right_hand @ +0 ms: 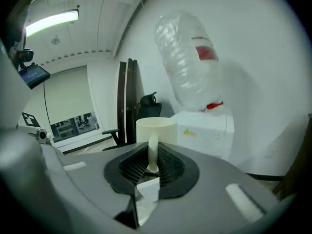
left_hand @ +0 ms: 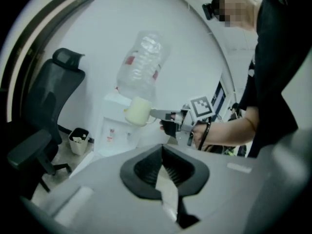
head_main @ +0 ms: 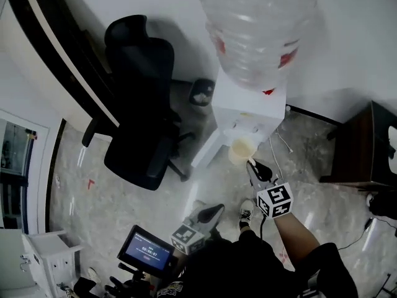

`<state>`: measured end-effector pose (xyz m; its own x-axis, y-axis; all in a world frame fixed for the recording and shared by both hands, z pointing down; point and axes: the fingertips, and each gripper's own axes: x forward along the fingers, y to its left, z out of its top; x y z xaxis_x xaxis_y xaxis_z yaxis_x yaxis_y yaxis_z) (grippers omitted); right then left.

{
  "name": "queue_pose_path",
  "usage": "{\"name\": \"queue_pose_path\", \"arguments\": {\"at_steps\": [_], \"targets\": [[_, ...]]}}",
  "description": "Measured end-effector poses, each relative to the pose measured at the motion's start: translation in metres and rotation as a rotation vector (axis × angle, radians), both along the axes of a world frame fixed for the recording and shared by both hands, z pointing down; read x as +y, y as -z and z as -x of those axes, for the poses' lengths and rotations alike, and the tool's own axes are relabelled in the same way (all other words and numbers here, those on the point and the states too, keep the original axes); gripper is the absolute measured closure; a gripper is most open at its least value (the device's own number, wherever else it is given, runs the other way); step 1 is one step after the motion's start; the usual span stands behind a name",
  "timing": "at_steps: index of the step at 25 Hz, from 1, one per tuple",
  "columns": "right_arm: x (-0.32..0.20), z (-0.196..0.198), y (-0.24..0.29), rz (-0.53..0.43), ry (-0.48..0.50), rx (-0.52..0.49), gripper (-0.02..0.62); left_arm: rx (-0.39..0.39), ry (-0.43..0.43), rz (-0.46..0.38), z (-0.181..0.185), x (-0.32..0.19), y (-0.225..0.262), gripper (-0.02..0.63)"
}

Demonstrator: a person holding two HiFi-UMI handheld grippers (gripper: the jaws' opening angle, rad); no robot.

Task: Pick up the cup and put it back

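**Cup (head_main: 242, 149) clamped by its handle in your right gripper (head_main: 253, 164)**

Head view: you hold the cup upright and off the floor, mouth up, just in front of the dispenser (head_main: 243, 113), below the upturned bottle (head_main: 260, 30). Your left gripper (head_main: 216, 210) hangs lower and nearer your body, well apart from the cup. A black chair (head_main: 139, 104) stands to the left of the dispenser, with a bin (head_main: 201, 92) between them by the wall.

Left gripper view: your left jaws meet at the centre with nothing between them. Beyond them you see the right gripper reaching in from the right, the cup at its tip, level with the top of the dispenser.

Right gripper view: your right jaws are pressed on the thin handle (right_hand: 152, 150) from both sides. The cup's body stands upright just past the jaw tips. The dispenser and bottle lie behind it to the right, and the chair sits farther back.
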<state>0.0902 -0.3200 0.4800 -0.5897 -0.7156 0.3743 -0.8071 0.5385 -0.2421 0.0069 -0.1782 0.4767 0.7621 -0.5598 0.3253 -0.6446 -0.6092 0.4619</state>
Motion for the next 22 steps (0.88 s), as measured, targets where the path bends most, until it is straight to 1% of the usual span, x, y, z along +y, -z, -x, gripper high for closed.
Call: {"name": "queue_pose_path", "arguments": {"at_steps": [3,5,8,12,15,16,19,22], "targets": [[0.008,-0.013,0.044,-0.056,0.043,-0.023,0.548,0.041,0.088,-0.035,-0.006,-0.005,0.041,0.603],[0.015,-0.018,0.065,-0.088,0.061,-0.034,0.548,0.067,0.131,-0.056,-0.004,-0.004,0.062,0.603],[0.027,-0.022,0.089,-0.131,0.062,-0.051,0.548,0.089,0.141,-0.088,-0.004,0.004,0.088,0.603],[0.05,-0.022,0.108,-0.173,0.04,-0.048,0.548,0.115,0.122,-0.087,-0.005,0.021,0.099,0.603],[0.071,-0.014,0.115,-0.202,0.02,-0.03,0.548,0.09,0.091,-0.106,0.006,0.036,0.09,0.603],[0.079,-0.009,0.118,-0.208,0.01,-0.029,0.548,0.084,0.076,-0.114,0.01,0.042,0.089,0.603],[0.112,0.007,0.125,-0.219,-0.02,-0.026,0.548,0.098,0.004,-0.125,0.019,0.073,0.096,0.603],[0.154,0.029,0.132,-0.219,-0.057,-0.021,0.548,0.086,-0.055,-0.143,0.043,0.108,0.098,0.603]]}}
